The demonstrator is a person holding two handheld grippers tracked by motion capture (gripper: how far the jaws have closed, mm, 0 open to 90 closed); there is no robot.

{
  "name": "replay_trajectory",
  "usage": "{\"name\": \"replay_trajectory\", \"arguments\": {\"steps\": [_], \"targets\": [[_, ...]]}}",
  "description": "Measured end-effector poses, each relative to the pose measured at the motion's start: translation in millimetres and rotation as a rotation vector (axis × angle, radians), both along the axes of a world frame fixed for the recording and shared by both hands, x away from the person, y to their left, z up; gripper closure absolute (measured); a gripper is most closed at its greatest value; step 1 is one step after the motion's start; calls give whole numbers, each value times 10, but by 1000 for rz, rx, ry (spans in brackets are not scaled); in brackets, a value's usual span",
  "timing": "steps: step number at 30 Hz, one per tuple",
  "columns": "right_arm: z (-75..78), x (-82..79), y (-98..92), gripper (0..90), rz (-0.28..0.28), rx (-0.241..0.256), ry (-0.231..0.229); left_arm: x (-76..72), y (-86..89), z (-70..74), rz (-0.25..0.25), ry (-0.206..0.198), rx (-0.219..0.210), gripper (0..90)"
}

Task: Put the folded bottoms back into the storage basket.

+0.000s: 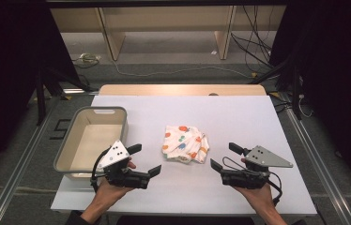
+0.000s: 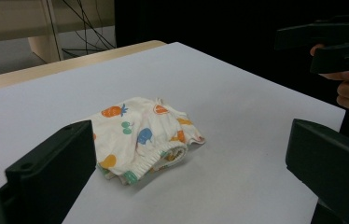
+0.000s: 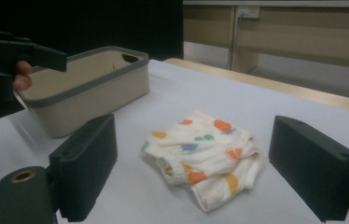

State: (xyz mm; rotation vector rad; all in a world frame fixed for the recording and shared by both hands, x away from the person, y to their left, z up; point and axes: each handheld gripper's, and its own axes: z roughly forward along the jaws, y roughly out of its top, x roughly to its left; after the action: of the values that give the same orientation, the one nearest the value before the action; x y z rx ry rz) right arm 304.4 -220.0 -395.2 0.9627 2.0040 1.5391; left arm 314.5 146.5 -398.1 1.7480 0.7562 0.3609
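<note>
The cloth (image 1: 185,144) lies crumpled at the middle of the frame on the white tabletop (image 1: 239,117), apart from everything. My left gripper (image 1: 144,160) and right gripper (image 1: 224,156) hang at lower left and lower right, jaws spread wide, empty. I reckon a pinch could catch just one loose layer, so the bundle unfolds and drags. The bin (image 1: 68,140) at left sits close beside my left jaws; a careless swing could knock it.

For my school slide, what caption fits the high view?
Two open claws flank a crumpled fruit-print cloth beside a basket.
</note>
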Motion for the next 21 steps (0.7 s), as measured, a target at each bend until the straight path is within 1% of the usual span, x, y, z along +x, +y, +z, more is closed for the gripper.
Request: {"name": "replay_trajectory", "arguments": {"steps": [3,20,21], "targets": [[-1,7,-8,165,-2,7,4,4,-5,-6,1,0,1,14],[11,7,-9,166,-8,3,-8,9,-10,-9,3,1,2,14],[12,13,-8,166,-13,2,-10,15,-20,-21,4,5,8,14]]}}
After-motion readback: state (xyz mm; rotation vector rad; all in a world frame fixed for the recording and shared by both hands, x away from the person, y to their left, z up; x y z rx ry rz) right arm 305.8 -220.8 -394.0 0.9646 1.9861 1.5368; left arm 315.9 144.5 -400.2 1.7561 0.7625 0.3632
